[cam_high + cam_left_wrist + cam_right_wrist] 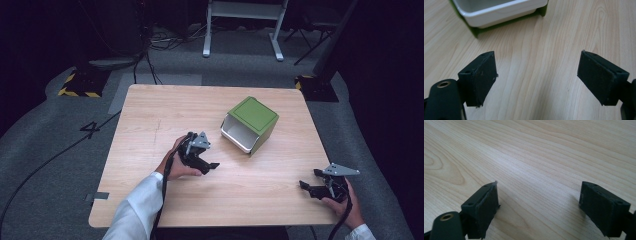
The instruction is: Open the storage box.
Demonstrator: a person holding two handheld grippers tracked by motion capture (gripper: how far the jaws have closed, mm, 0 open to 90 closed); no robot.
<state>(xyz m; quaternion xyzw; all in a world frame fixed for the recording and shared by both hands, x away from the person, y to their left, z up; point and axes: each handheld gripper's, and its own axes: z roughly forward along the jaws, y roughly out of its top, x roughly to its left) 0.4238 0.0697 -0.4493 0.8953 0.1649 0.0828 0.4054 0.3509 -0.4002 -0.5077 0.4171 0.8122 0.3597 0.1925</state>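
Green-cased box with a white plastic inner tray (249, 124) lies on its side mid-way across the pale wooden table (150, 115), mouth toward the left gripper (209, 165), which gapes empty near it. Right gripper (306, 184), also spread and empty, waits well apart. Likely an approach step; next, closing on the tray's rim.

The table (150, 120) is showing pale wood grain with a smooth, faintly sheened finish. The green box (255, 114) is looking like matt plastic, its white inner tray (499, 11) smooth and slightly glossy. The left gripper (536, 75) is wearing matt black, slightly rough pads (485, 75).
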